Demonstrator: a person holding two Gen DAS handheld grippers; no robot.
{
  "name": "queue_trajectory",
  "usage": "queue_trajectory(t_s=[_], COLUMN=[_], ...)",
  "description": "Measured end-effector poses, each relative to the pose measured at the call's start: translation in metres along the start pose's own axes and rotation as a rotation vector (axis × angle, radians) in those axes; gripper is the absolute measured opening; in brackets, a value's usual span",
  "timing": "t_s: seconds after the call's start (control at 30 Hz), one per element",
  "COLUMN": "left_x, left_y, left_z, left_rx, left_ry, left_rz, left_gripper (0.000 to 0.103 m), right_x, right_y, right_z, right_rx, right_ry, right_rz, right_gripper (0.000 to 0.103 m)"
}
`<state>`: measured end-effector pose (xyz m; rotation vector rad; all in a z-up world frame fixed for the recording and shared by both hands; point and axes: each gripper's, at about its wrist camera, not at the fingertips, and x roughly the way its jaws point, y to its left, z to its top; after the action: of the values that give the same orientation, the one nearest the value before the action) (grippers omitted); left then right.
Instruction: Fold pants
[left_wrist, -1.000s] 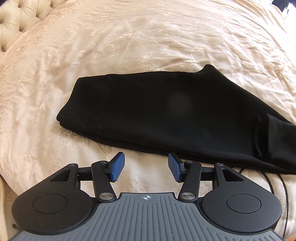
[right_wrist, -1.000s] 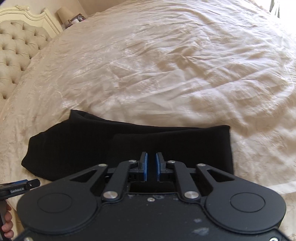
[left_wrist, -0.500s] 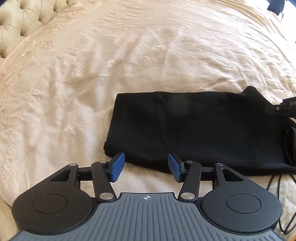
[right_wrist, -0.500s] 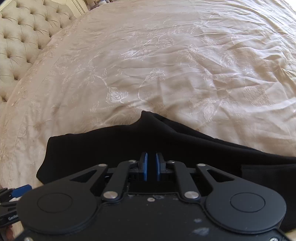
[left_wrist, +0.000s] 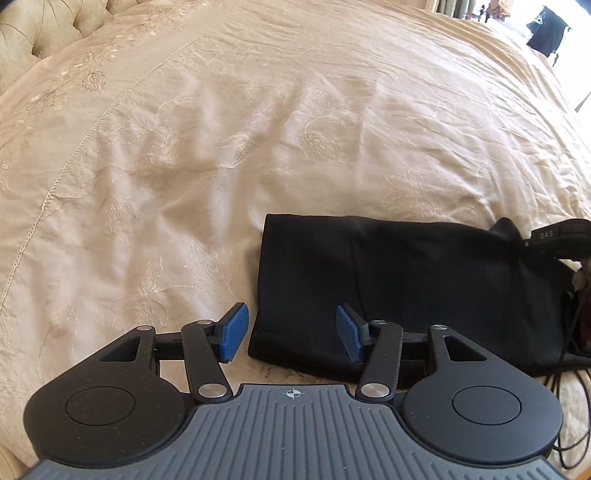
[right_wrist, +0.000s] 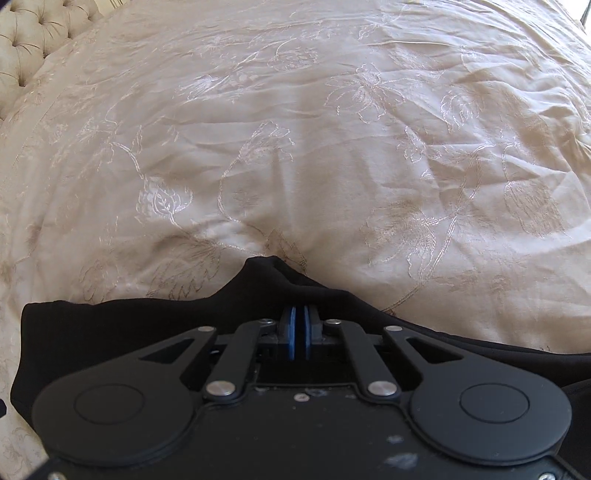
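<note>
Black pants (left_wrist: 406, 280) lie folded into a long band on a cream embroidered bedspread (left_wrist: 221, 147). My left gripper (left_wrist: 291, 332) is open over the band's left end. The near corner of the fabric lies between its blue pads (left_wrist: 232, 332), which do not press it. In the right wrist view the pants (right_wrist: 110, 332) fill the lower part, with a pointed peak in the fabric just ahead of my right gripper (right_wrist: 300, 312). That gripper is shut, pinching a gathered ridge of the fabric. Part of the right gripper (left_wrist: 561, 236) also shows at the left wrist view's right edge.
A tufted beige headboard (left_wrist: 44, 26) stands at the far left of the bed. Black cables (left_wrist: 569, 387) trail off the near right edge. A dark object (left_wrist: 546, 27) sits beyond the bed's far right corner. Bare bedspread (right_wrist: 295, 129) stretches beyond the pants.
My left gripper has slid left along the pants to their folded end, still open. My right gripper has dropped closer to the fabric near its peak and its pads have closed together.
</note>
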<state>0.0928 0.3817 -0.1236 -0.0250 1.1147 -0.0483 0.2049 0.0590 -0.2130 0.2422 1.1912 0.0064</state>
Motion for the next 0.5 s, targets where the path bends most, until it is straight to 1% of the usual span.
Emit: queue_trajectory(t_s=[0.07,0.13,0.2,0.23,0.3,0.37,0.5], left_x=[0.009,0.021,0.034,0.038,0.042,0.044,0.058], left_y=[0.002,0.006,0.011,0.012,0.017,0.022,0.031], left_z=[0.002,0.0,-0.005,-0.008,-0.015,-0.019,-0.024], left_rx=[-0.001,-0.016,-0.053,-0.069,-0.104,-0.151,-0.256], left_ry=[0.018,0.067,0.124,0.147,0.16,0.157,0.181], left_rz=[-0.008,-0.018,-0.044,-0.043,-0.05,-0.081,-0.144], left_gripper=[0.054,0.054,0.054,0.055,0.056,0.066,0.078], right_x=[0.0,-0.001,-0.002,-0.002,-0.003,-0.004,-0.008], right_y=[0.0,0.001,0.003,0.004,0.005,0.006,0.009], right_z=[-0.001,-0.002,-0.003,-0.003,-0.004,-0.005,-0.007], right_rx=[0.008,0.019,0.02,0.018,0.015,0.014,0.019], right_ry=[-0.003,-0.004,-0.004,-0.004,-0.005,-0.007,-0.006], right_rz=[-0.003,-0.009,-0.018,-0.023,-0.029,-0.032,-0.037], right_gripper=[0.004,0.004,0.004,0.004,0.004,0.004,0.006])
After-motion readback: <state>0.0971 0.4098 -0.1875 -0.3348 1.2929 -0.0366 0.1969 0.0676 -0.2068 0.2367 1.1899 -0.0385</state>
